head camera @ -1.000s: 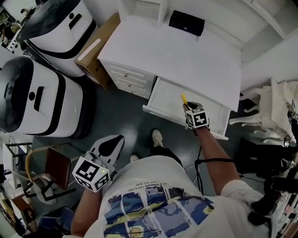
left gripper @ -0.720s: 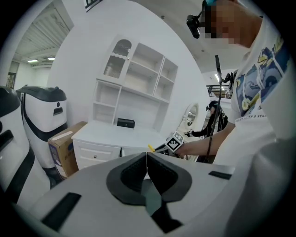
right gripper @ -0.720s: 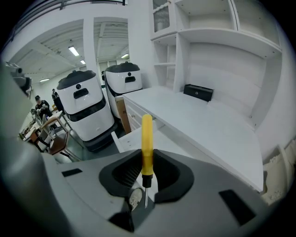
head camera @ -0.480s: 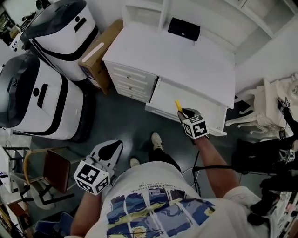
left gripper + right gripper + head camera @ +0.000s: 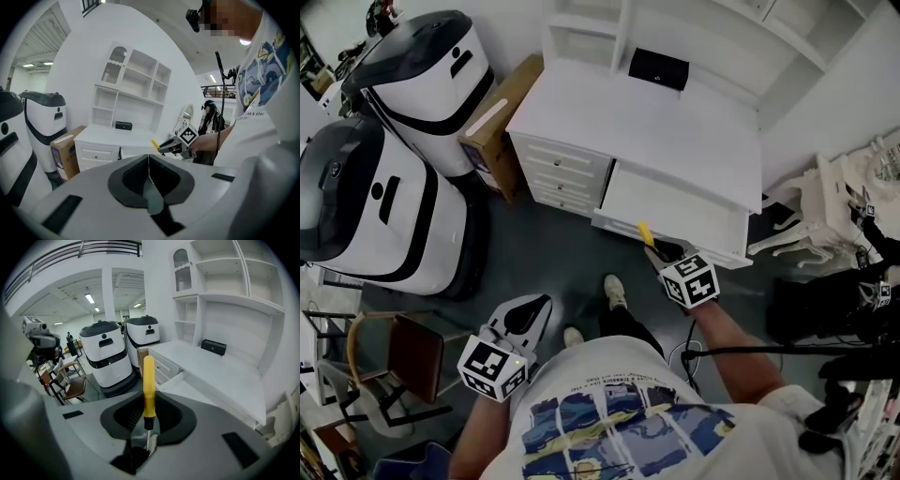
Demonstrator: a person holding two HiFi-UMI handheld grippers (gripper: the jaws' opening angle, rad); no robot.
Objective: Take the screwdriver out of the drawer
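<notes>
A screwdriver with a yellow handle stands out of my right gripper, which is shut on its metal shaft. The handle points away from the jaws. In the head view the gripper hangs above the front edge of the open white drawer, on the side nearer the person. The drawer looks bare inside. My left gripper is low at the left over the dark floor; its jaws meet in a thin line and hold nothing. The left gripper view also shows the right gripper with the screwdriver.
The white desk carries a small black box under shelves. Two large white-and-black machines and a cardboard box stand left of it. A chair is near the left gripper. White ornate furniture and black gear fill the right.
My right gripper has lifted the screwdriver out of the drawer and drawn it back toward the person, past the drawer's front edge. The left gripper has drifted a little over the floor.
</notes>
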